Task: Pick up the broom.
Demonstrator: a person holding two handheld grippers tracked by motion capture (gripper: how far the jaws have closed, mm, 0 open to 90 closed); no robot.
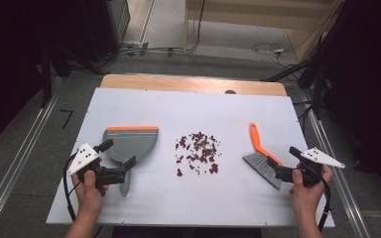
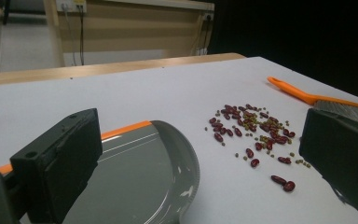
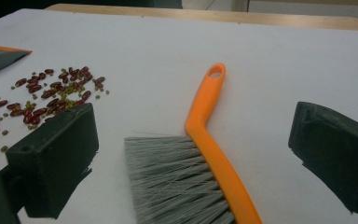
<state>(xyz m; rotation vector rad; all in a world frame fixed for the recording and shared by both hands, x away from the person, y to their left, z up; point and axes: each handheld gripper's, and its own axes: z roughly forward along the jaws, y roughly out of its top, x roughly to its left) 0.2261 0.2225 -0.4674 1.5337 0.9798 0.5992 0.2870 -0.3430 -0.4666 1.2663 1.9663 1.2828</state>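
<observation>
Lying flat — brush (image 1: 263, 159), handle pointing away toward table's far edge, between wide-apart right gripper (image 1: 284, 167) jaws.

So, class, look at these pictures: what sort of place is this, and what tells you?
Probably a lab or test workshop, not a home. A white board table holds a staged pile of red and green beans, metal floor rails flank it, and loose cables trail across the grey floor.

Both forearms come in from the near edge of the high view. The left hand (image 1: 87, 186) holds the left gripper (image 1: 119, 157) low at the near left, jaws spread wide. The right hand (image 1: 307, 183) holds the right gripper (image 1: 284, 161) at the near right, jaws likewise wide apart, gripping nothing.
</observation>
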